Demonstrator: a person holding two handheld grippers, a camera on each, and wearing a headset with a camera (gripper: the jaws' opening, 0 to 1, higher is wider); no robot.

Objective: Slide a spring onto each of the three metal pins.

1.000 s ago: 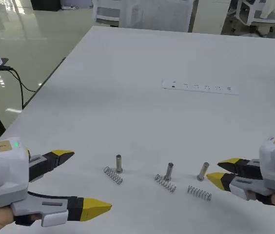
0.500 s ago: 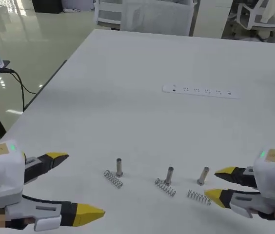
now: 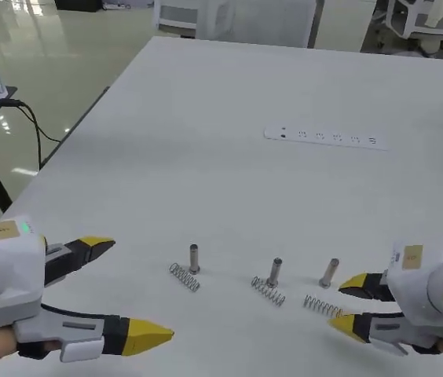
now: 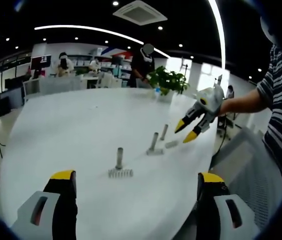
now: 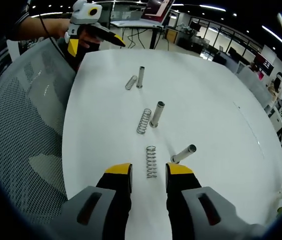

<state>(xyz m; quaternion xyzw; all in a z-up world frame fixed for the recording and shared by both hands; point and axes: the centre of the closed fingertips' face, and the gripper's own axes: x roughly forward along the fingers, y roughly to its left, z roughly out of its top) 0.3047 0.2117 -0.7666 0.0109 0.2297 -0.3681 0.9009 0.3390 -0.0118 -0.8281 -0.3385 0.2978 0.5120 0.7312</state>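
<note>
My right claw [image 3: 341, 303] is spread a little and pinches nothing. Its yellow tips hover low over the near right part of the worktop [image 3: 206, 118]. The right spring [image 3: 321, 305] lies flat just to the left of the tips, and in the right gripper view it lies just ahead of the gap between the jaws, not touched. The right pin [image 3: 330, 272] stands just beyond that spring, leaning a bit.

Further left, the middle spring [image 3: 268, 290] lies at the foot of the middle pin [image 3: 275, 272]. Left again, the left spring [image 3: 183, 277] lies beside the left pin [image 3: 194, 258], which stands upright. All three springs lie loose on the worktop, none of them on a pin.

My left claw [image 3: 139, 289] is at the near left, spread wide and holding nothing, well apart from the left pin.

Far across the worktop lies a white power strip [image 3: 320, 138].
</note>
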